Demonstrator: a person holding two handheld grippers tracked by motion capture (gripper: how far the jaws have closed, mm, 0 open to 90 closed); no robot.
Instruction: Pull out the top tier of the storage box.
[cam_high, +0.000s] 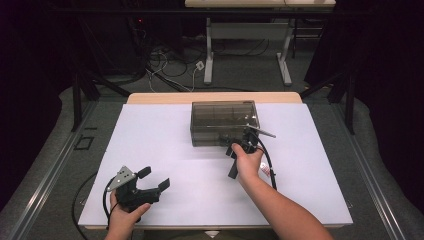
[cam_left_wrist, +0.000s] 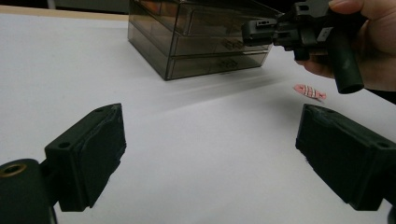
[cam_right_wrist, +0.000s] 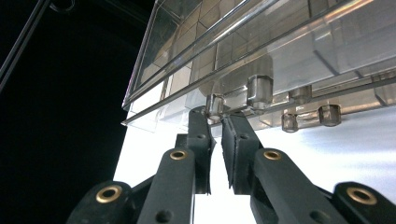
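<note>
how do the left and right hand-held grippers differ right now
The left hand-held gripper has its jaws spread wide with nothing between them, near the table's front edge. The right hand-held gripper has its jaws pinched on a small clear knob at the smoky plastic drawer box. Both are black and held in a hand.

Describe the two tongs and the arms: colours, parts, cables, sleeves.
Both are black plastic. The left tongs have blocky flat pads, a grey three-cornered plate on top and a black cable. The right tongs have slim linkage bars with brass-coloured pivots and a looping black cable. The forearms are bare, no sleeves.
</note>
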